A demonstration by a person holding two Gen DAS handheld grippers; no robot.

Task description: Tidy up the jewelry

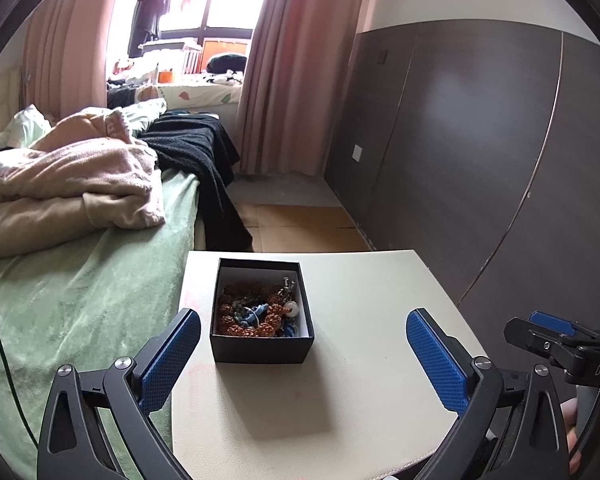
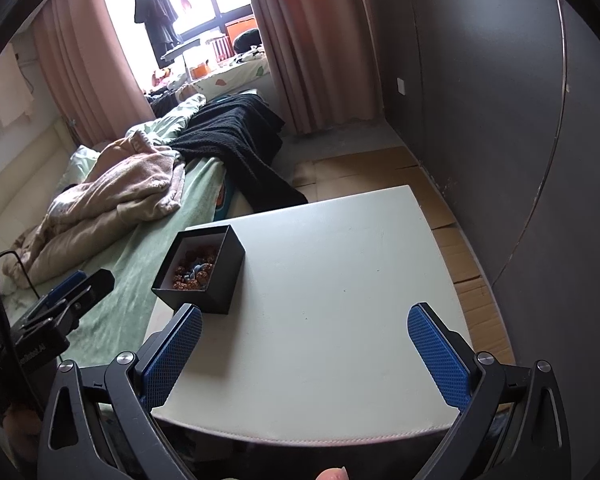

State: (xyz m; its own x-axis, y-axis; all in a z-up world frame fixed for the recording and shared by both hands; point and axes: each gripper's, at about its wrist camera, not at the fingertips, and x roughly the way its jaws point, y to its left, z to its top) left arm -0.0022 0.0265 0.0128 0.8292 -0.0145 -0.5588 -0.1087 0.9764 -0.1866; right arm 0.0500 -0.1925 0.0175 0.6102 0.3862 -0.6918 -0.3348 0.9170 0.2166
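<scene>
A black open box (image 1: 262, 344) stands on the left part of a white table (image 1: 380, 360). It holds a heap of jewelry (image 1: 260, 314): brown beaded pieces, blue beads and a small silver piece. My left gripper (image 1: 302, 344) is open and empty, its blue pads either side of the box's near end, above the table. The box also shows in the right wrist view (image 2: 220, 280) at the table's left edge (image 2: 340, 320). My right gripper (image 2: 304, 344) is open and empty over the table's near middle, to the right of the box.
A bed with a green cover (image 1: 80, 300), a beige blanket (image 1: 72, 184) and a black cloth (image 1: 196, 152) lies left of the table. A dark panelled wall (image 1: 480, 140) runs on the right. Cardboard (image 1: 300, 224) covers the floor beyond the table.
</scene>
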